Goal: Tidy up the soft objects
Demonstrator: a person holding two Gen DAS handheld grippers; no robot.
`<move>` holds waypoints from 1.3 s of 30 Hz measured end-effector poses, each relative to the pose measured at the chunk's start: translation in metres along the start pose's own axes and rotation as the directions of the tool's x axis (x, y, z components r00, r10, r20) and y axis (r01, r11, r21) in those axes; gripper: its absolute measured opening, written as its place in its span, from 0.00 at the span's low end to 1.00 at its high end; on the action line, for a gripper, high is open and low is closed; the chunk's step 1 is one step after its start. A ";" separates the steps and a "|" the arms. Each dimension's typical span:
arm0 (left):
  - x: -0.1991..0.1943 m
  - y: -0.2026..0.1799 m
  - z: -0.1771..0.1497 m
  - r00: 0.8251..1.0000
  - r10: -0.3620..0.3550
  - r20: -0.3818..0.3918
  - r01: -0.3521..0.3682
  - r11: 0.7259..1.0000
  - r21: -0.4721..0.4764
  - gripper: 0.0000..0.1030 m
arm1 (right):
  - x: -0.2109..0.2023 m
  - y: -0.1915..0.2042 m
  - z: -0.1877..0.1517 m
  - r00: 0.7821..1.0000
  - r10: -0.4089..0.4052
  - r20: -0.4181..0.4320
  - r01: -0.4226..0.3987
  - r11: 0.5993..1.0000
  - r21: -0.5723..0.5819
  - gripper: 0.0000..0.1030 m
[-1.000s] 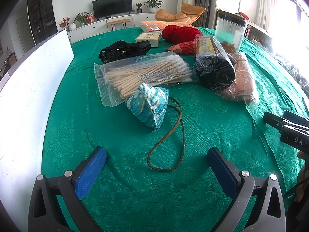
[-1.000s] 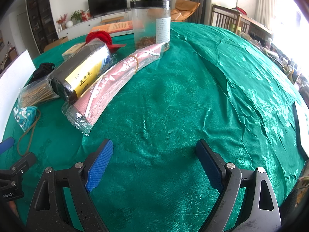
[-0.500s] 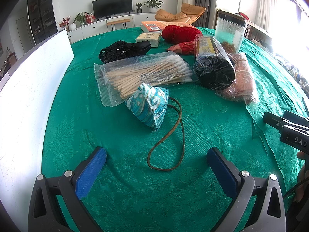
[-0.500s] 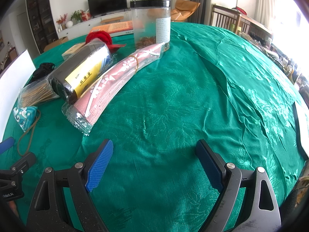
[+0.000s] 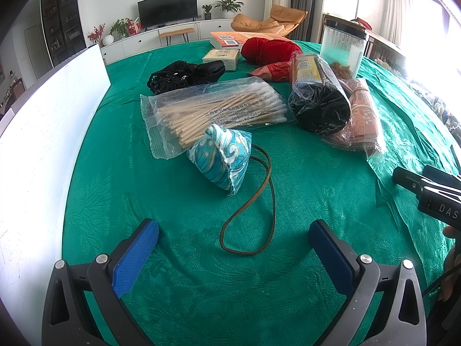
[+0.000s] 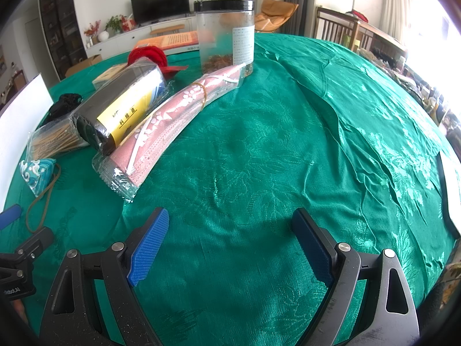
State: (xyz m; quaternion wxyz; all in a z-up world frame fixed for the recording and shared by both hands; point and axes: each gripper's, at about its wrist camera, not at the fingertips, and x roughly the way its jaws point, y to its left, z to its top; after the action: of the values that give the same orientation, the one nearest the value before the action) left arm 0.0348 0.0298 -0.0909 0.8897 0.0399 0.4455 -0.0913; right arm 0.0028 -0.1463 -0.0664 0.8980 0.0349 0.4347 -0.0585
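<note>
left gripper point(image 5: 233, 235) — 2 blue ribbed pads, black arms, silver screws | right gripper point(image 6: 230, 235) — same build

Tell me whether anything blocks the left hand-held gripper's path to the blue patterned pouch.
Nothing visible does. Only bare green tablecloth and the pouch's own brown cord loop lie between the open left hand-held gripper and the blue patterned pouch.

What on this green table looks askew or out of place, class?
The pink mask packet lies tilted, its far end propped against the clear jar and its side against the black roll. The teal pouch overlaps the swab bag, its cord trailing loose. Nothing looks spilled or damaged.
</note>
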 end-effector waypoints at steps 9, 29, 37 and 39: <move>0.000 0.000 0.000 1.000 0.000 0.000 0.000 1.000 0.000 1.00 | 0.000 0.000 0.000 1.000 0.000 0.000 0.000 1.000 0.000 0.87; 0.000 0.001 -0.001 1.000 -0.001 0.001 0.001 1.000 -0.002 1.00 | -0.001 0.001 -0.001 1.000 0.005 0.001 -0.005 1.000 0.003 0.87; -0.001 0.000 0.001 1.000 -0.004 0.002 0.004 1.000 -0.004 1.00 | -0.008 -0.060 0.015 0.980 0.157 0.120 -0.189 0.921 0.341 0.87; -0.002 0.000 0.001 1.000 -0.006 0.004 0.006 1.000 -0.006 1.00 | 0.005 -0.056 0.039 0.976 0.204 0.080 -0.219 0.914 0.341 0.85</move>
State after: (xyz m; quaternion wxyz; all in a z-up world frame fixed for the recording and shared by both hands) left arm 0.0345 0.0300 -0.0890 0.8904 0.0355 0.4443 -0.0928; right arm 0.0288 -0.2066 -0.0470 0.8876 0.2387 0.3921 -0.0376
